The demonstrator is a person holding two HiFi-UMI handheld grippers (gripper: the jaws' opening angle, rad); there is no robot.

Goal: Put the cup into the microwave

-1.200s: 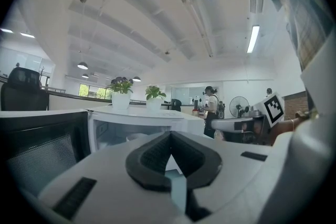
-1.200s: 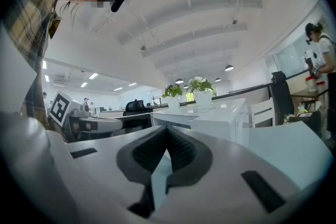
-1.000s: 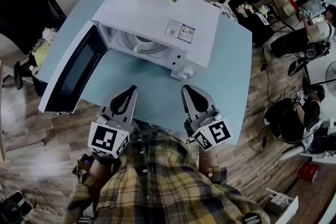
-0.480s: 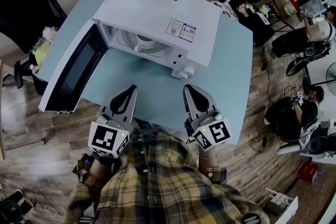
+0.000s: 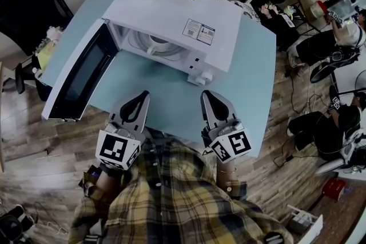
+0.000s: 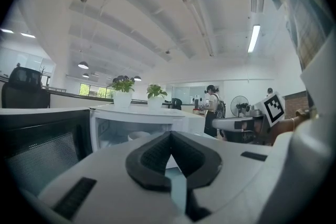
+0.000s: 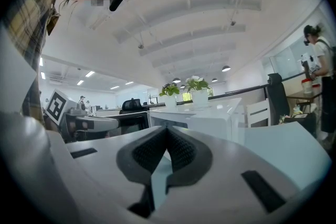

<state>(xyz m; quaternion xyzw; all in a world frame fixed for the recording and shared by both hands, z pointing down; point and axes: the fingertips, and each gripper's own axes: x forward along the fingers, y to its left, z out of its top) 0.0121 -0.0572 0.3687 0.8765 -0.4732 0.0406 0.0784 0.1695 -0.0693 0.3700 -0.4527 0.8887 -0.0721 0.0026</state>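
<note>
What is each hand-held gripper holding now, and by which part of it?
Nothing is held. The left hand-held gripper and the right hand-held gripper both have their jaws together and empty; the cup sits inside the microwave.

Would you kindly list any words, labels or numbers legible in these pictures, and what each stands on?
Nothing here can be read.
Rectangular sticker on top of the white microwave: print too small to read.
Marker cubes on the left gripper and right gripper: black-and-white square patterns, no words.
</note>
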